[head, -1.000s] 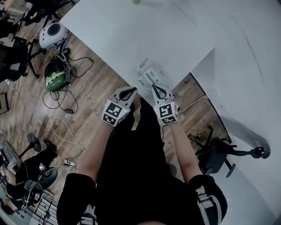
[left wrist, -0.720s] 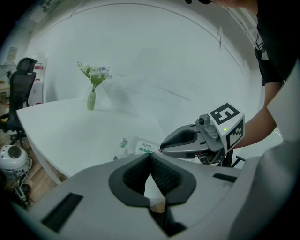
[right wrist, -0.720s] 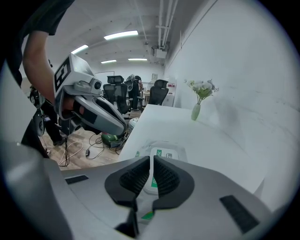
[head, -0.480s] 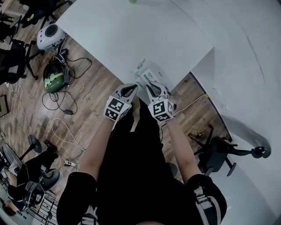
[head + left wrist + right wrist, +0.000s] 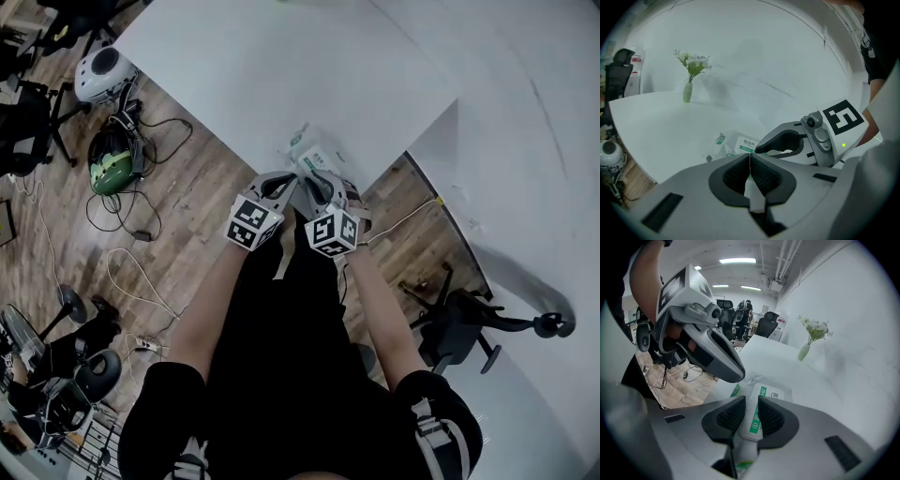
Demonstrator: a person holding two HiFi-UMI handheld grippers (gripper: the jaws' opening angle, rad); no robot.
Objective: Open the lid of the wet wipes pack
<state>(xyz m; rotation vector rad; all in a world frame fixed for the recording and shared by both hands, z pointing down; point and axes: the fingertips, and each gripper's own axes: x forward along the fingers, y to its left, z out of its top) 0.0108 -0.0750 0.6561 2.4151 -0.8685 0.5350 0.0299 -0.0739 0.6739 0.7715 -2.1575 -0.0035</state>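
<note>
Looking first at what is nearest, the left gripper (image 5: 749, 165) has its two fingers (image 5: 733, 176) pressed together, with only a hairline between the pads and nothing held in them. Its tips stand just before the near end of the wet wipes pack (image 5: 307, 156), a little to the left of it, and I cannot tell if they touch the pack.

The right gripper (image 5: 750, 413) is close beside the left one, over the near end of the same pack. Its two fingers (image 5: 731, 416) are a small way apart. Through the narrow gap the white lid (image 5: 753, 420) with its green strip is seen. The lid looks wider than the gap and lies beyond the pads, so the fingers are not pinching it. The lid lies flat on the pack.

Each gripper carries one cube with square markers, so there are two cubes (image 5: 253, 222), on the person's side of the pack.

The pack is one only. It lies flat on the white desk (image 5: 281, 75), close to the near corner of it.

Far behind the pack, near the back edge of the desk, stands one small green vase (image 5: 687, 92) with white flowers.
</note>
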